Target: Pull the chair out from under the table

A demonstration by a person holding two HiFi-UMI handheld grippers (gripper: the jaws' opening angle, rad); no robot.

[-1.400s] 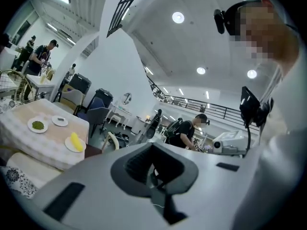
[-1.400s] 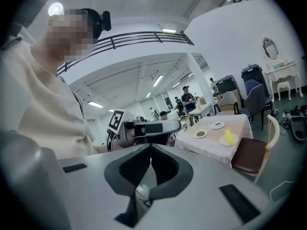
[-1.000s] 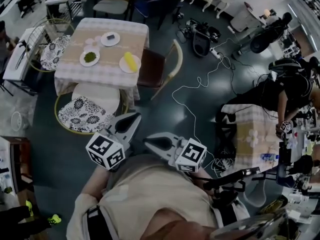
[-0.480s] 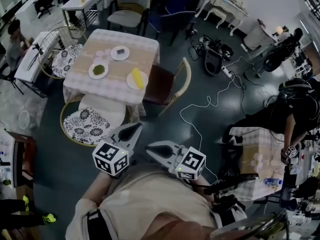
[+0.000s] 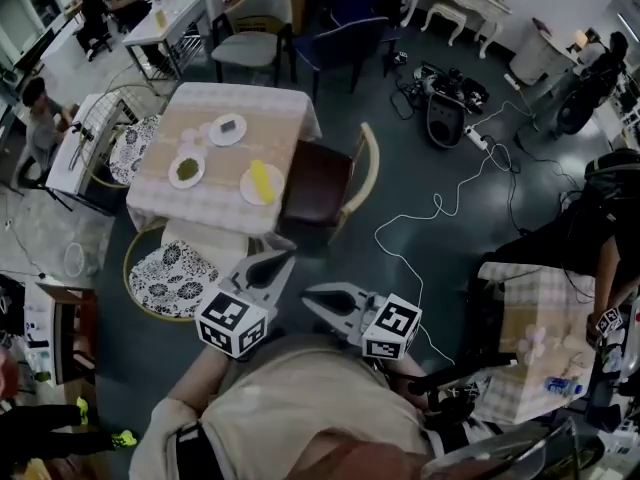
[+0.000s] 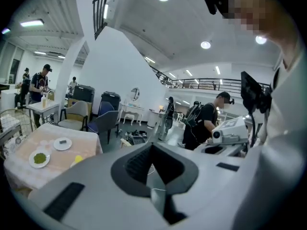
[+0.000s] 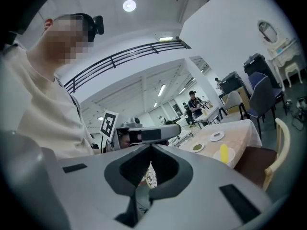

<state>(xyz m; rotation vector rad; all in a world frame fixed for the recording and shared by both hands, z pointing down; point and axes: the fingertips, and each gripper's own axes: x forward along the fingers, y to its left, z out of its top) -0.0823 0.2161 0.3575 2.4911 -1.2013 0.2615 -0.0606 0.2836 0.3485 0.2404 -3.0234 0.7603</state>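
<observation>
Left gripper view shows the left gripper (image 6: pixel 152 146) with its jaws pressed together on nothing. The right gripper (image 7: pixel 152 148) is likewise closed and empty. Both are held close to the person's chest, well short of the square table with the pale checked cloth (image 5: pixel 200 208). At the table's right edge stands the brown-seated chair with a curved cream back (image 5: pixel 320 180), its seat partly tucked under the cloth. A round floral-cushioned chair (image 5: pixel 170 268) is tucked at the table's near edge. Over the past second the table has drawn closer in the head view, so the approach looks under way, with no chair gripped yet.
</observation>
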